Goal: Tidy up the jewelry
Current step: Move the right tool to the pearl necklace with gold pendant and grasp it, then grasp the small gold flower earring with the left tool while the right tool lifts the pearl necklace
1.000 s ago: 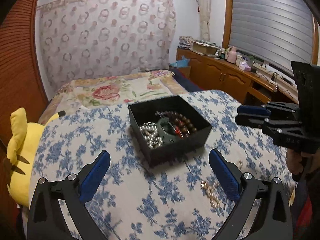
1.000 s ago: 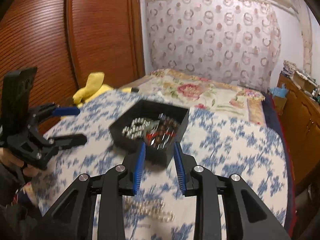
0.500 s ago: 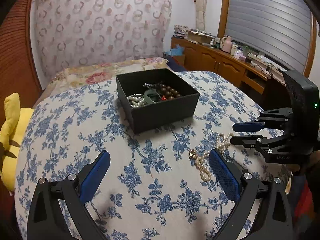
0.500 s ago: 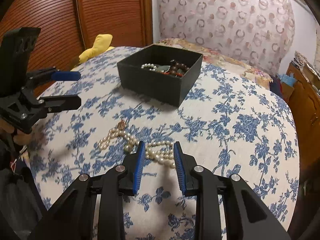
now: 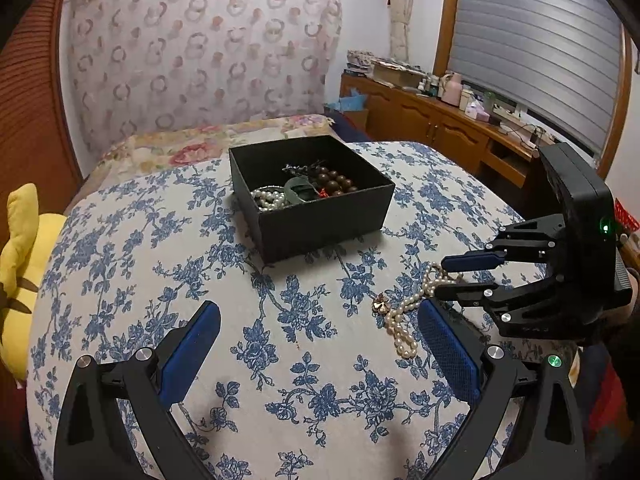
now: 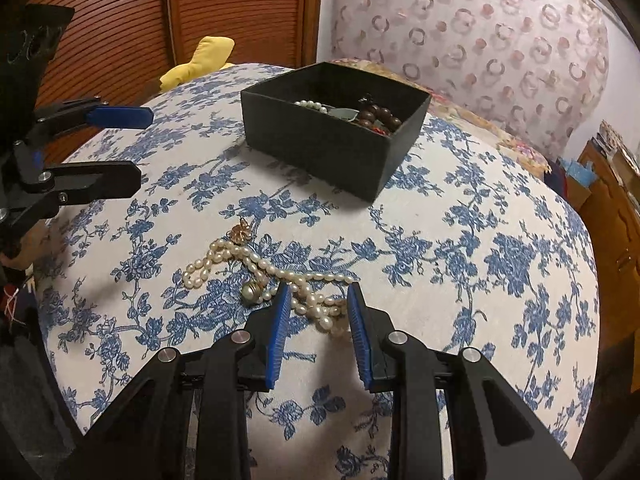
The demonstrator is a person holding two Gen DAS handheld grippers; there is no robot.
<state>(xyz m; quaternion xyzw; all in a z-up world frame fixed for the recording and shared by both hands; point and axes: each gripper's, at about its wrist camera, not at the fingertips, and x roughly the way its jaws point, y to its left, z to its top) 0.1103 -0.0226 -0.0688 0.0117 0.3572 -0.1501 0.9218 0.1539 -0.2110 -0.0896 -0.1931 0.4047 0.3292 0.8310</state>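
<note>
Left wrist view: left gripper (image 5: 318, 344) fingers spread wide over the floral tabletop (image 5: 120, 248), black box (image 5: 312, 196) ahead, pearl necklace (image 5: 408, 312) lying beside it; right wrist view: right gripper (image 6: 318, 322) fingers parted, straddling the pearl strands, unclamped.

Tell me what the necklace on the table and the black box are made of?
The necklace looks like pearls: small creamy beads, slightly uneven, with a soft shine. Real or fake, I can't tell. Its gold-coloured flower piece looks like metal. The box seems to be stiff cardboard: matte black, thin straight walls, sharp corners, no gloss.
</note>
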